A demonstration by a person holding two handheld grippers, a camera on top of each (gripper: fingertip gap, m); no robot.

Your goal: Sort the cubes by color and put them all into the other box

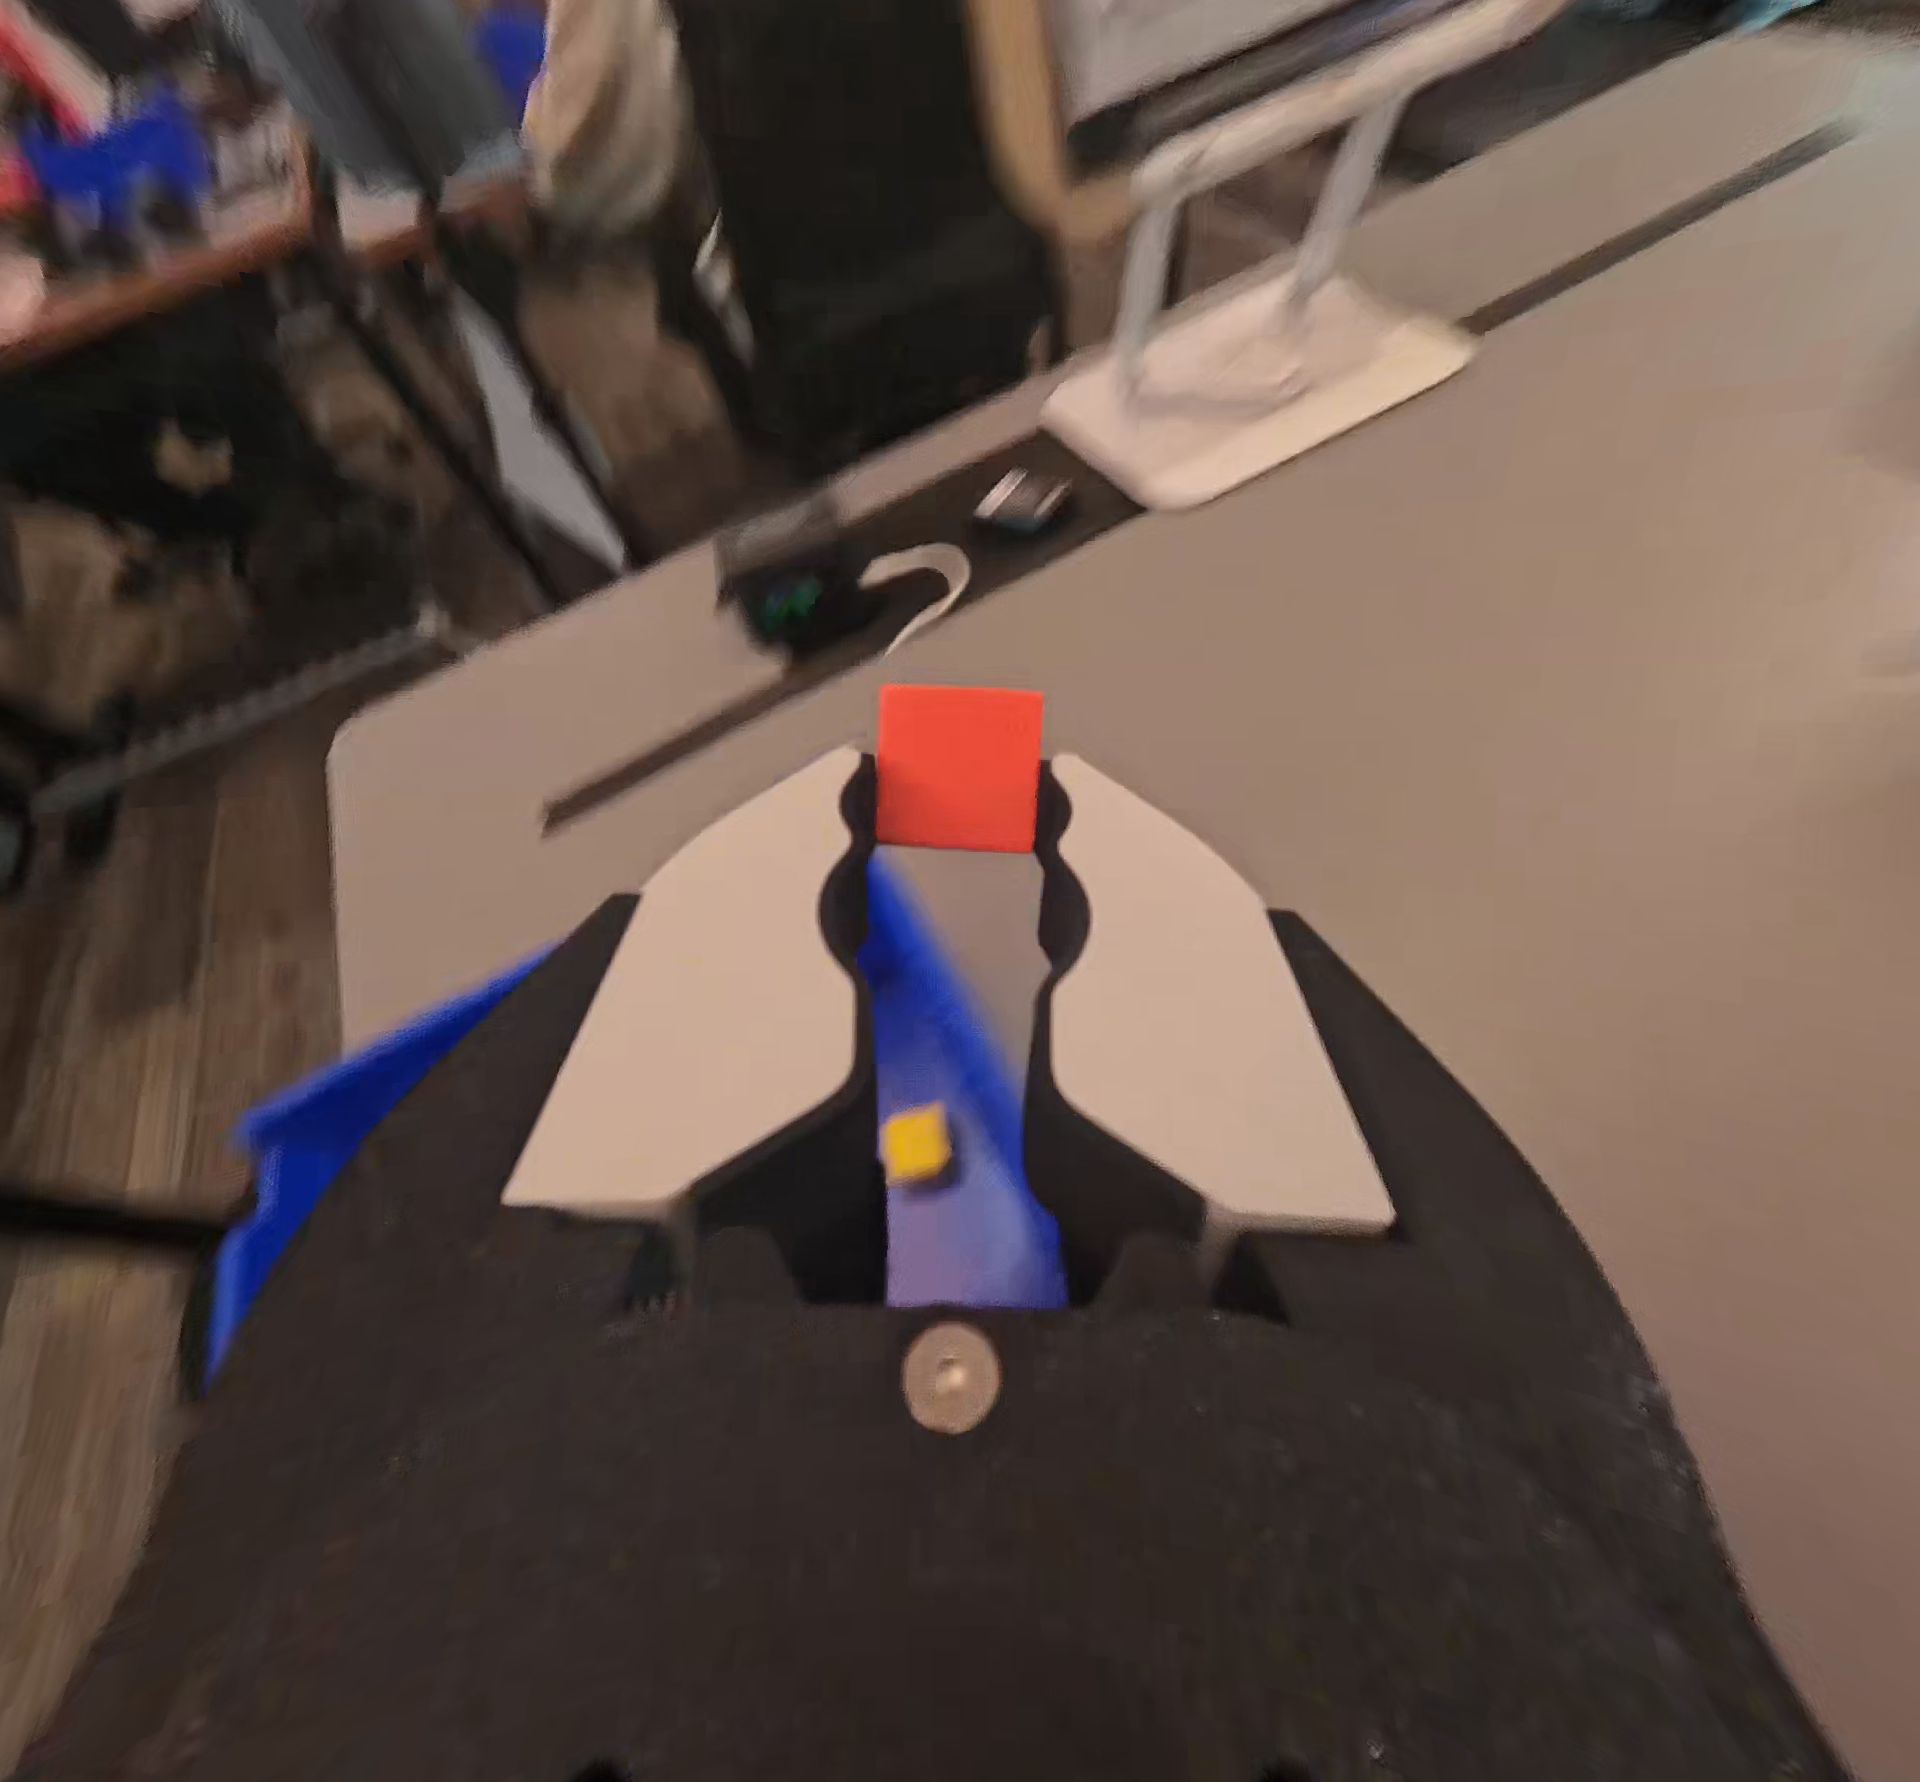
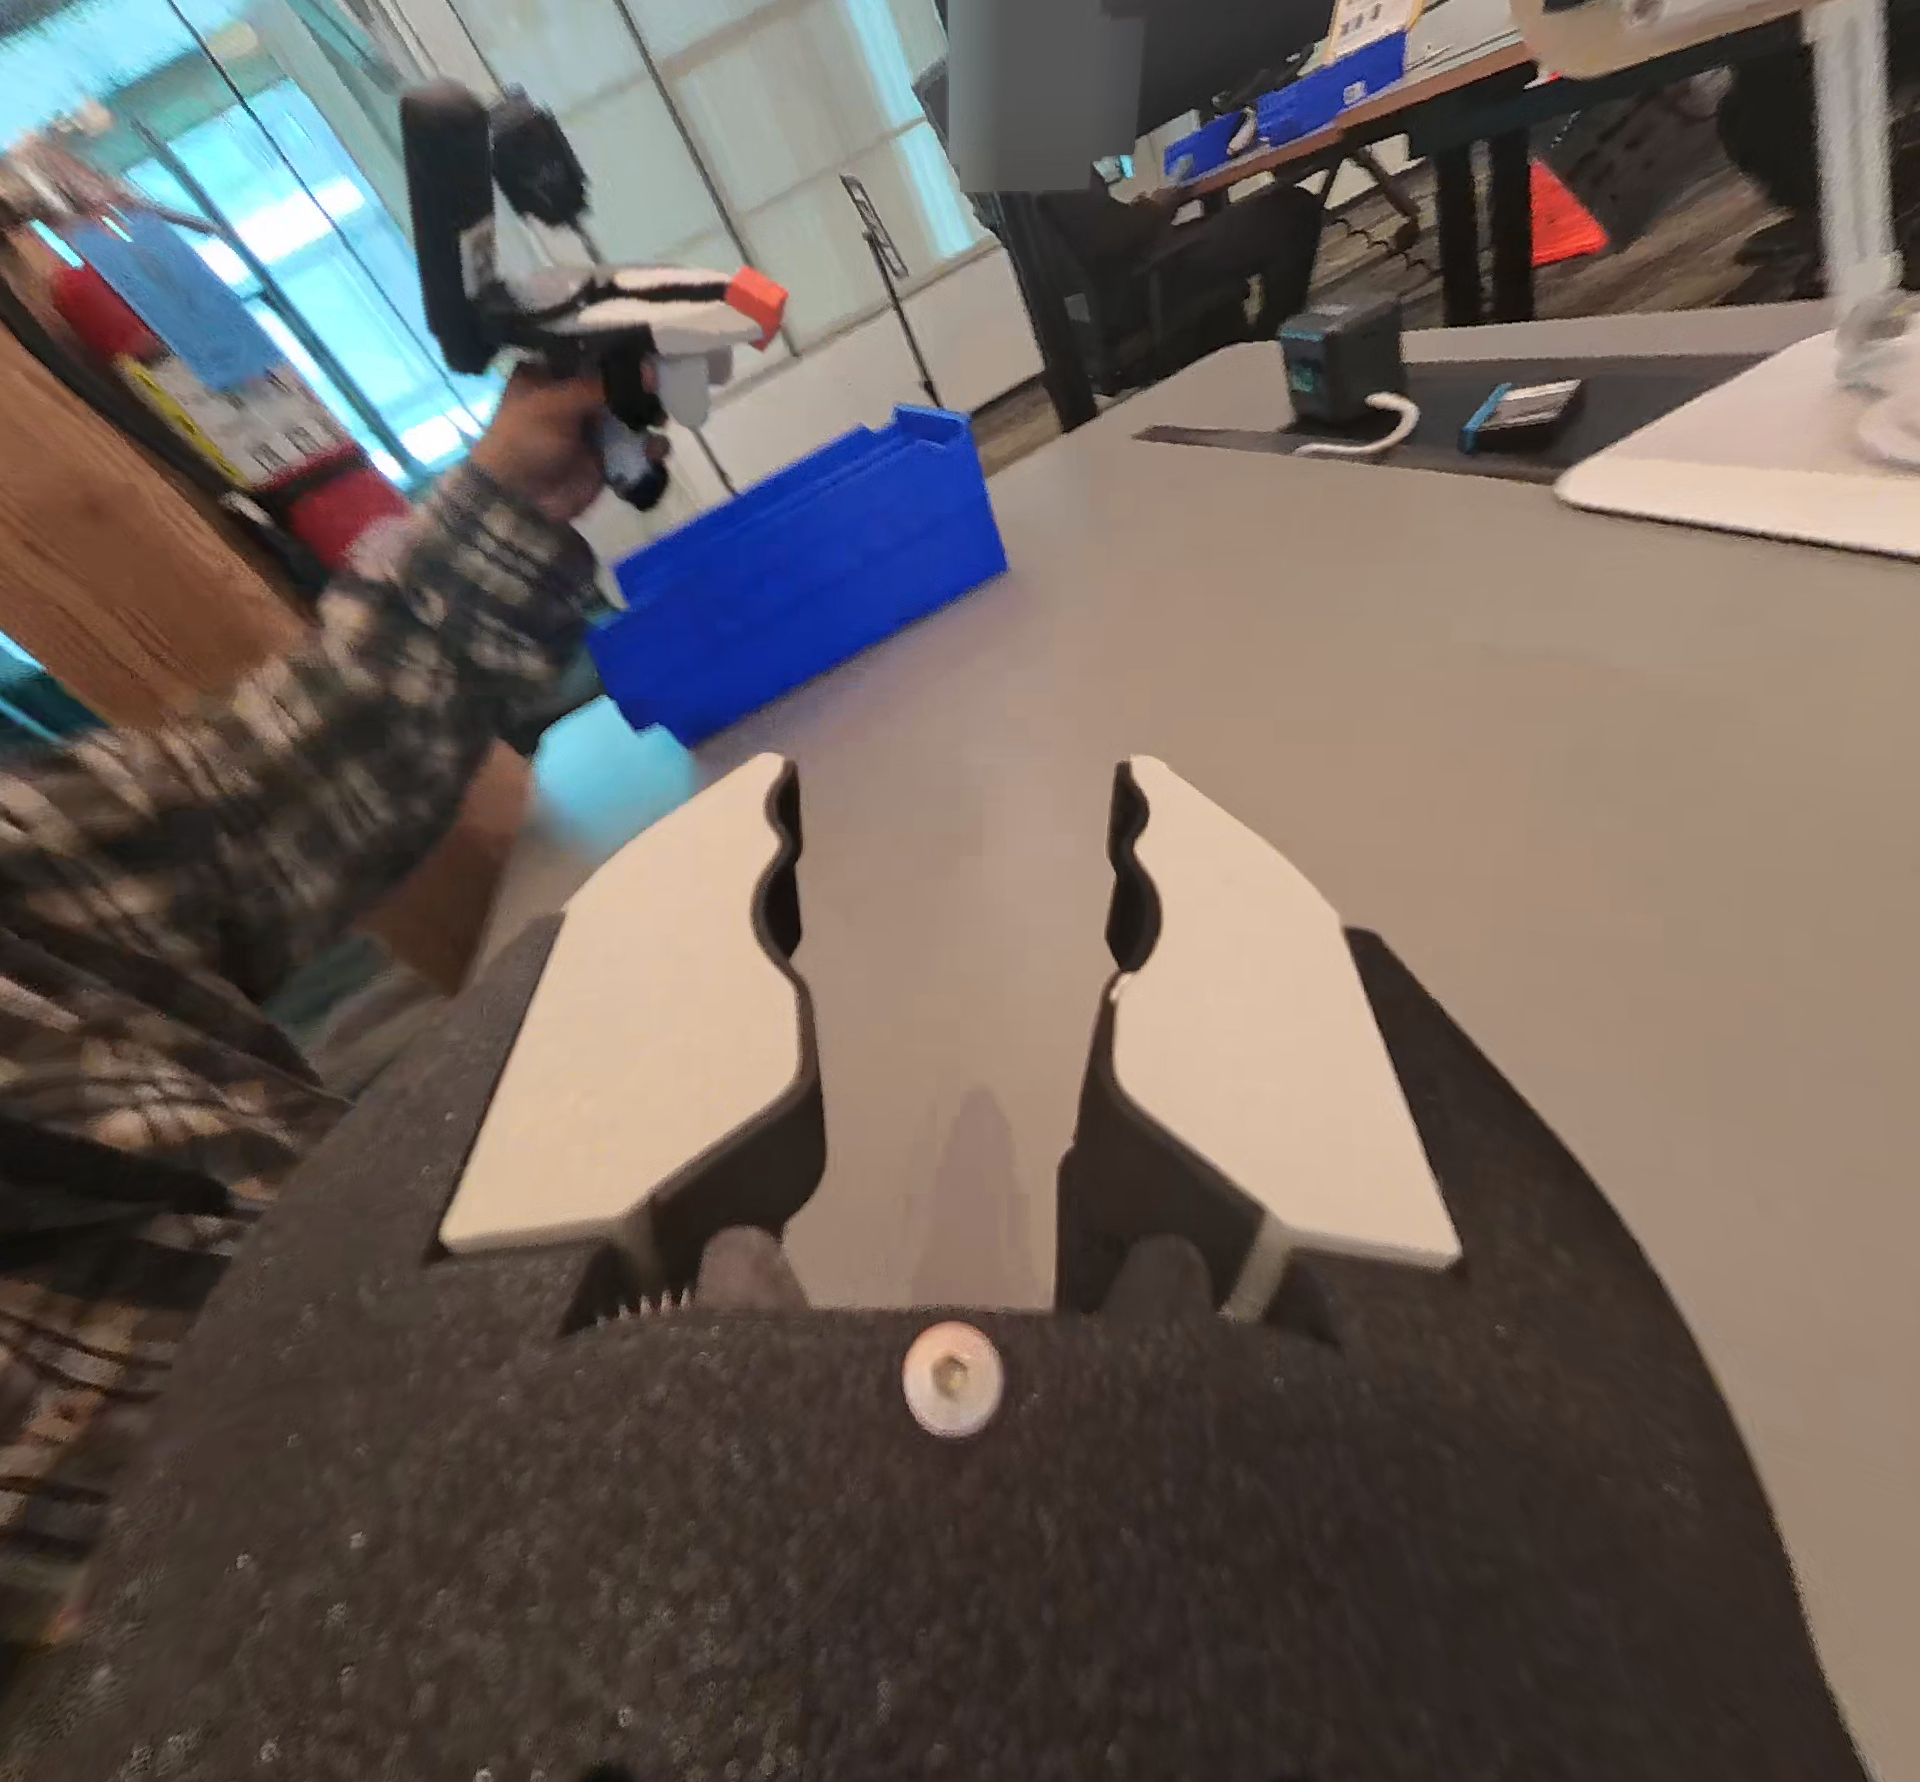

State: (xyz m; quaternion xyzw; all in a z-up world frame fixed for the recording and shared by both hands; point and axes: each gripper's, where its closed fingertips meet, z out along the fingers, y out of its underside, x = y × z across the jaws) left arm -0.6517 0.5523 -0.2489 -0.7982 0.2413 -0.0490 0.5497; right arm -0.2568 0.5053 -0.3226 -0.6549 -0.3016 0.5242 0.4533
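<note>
Left gripper: nearest in the left wrist view, black body with pale fingers, closed on a red cube pinched at the fingertips, held up in the air above the blue box.
Red cube: seen again in the right wrist view at the tip of the far-off left gripper, clear of the tabletop.
Blue box: below the left gripper, near the tabletop's left edge; its floor shows between the fingers, its rim blurred.
Yellow cube: lying on the floor of the blue box, seen through the gap between the left fingers.
Right gripper: fingers spread wide, holding nothing, low over bare grey tabletop.
Blue box, right wrist view: ahead and to the left of the right gripper, well apart from it.
Person: a patterned sleeve reaches in from the left, the hand grasping the left gripper's handle.
Far edge of tabletop: white monitor stand base, a small dark device with a white cable.
</note>
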